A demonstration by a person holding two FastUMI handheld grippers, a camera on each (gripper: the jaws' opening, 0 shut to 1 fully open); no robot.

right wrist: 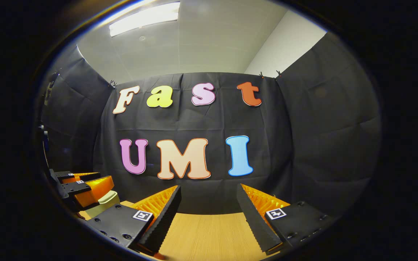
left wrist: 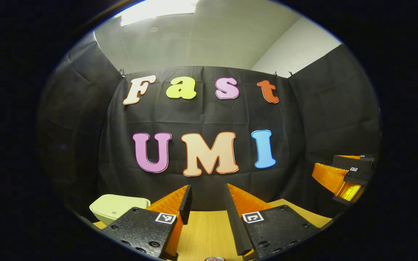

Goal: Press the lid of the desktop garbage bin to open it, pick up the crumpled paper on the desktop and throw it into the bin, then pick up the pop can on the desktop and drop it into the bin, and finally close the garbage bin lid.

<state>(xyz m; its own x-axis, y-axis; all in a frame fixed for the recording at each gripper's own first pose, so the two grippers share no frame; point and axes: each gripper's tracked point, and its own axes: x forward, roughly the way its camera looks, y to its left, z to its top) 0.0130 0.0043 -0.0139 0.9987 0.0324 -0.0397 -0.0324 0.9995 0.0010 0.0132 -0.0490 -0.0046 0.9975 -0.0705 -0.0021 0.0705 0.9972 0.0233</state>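
The pale green desktop bin point(left wrist: 118, 208) stands at the lower left of the left gripper view, and its lid looks down. My left gripper point(left wrist: 208, 197) is open above the wooden table point(left wrist: 205, 228), right of the bin, with nothing between its fingers. A sliver of the pop can's top point(left wrist: 214, 259) peeks in at the bottom edge, just below the gap. In the right gripper view my right gripper point(right wrist: 209, 197) is open over bare table point(right wrist: 209, 232), holding nothing. The bin point(right wrist: 107, 199) shows at the far left there, partly behind the left gripper point(right wrist: 85, 186).
The right gripper point(left wrist: 345, 175) hangs at the far right of the left gripper view, level with my left one. Black cloth walls close the booth at the back and on both sides. The table's far edge runs along the back cloth.
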